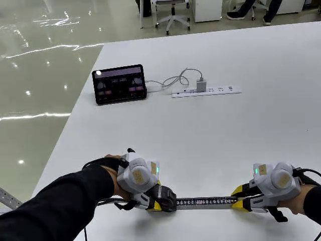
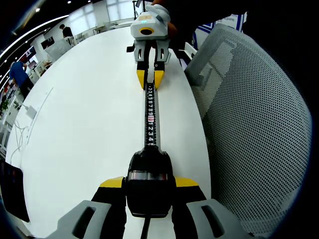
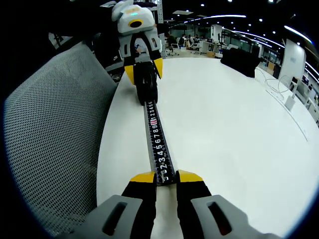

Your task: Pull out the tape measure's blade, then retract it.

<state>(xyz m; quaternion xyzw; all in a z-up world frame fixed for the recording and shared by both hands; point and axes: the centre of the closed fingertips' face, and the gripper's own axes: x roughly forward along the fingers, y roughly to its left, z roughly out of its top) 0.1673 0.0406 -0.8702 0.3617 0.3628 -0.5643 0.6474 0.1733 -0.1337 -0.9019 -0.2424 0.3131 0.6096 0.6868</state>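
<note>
The black tape measure case [image 1: 165, 199] lies near the table's front edge with my left gripper [image 1: 156, 199] shut on it; in the left gripper view the case [image 2: 148, 181] sits between the yellow-tipped jaws. Its numbered blade [image 1: 205, 202] runs out flat along the table to the right. My right gripper [image 1: 238, 199] is shut on the blade's end, seen close up in the right gripper view [image 3: 164, 177]. The blade [image 3: 156, 144] stretches back to the case [image 3: 145, 82] and the left gripper beyond. The blade [image 2: 150, 117] reaches the right gripper [image 2: 150, 78].
A dark tablet [image 1: 119, 84] stands at the back left of the white table [image 1: 225, 125], with a white power strip [image 1: 206, 91] and cable to its right. A grey mesh chair back [image 2: 254, 129] is close to the table's front edge.
</note>
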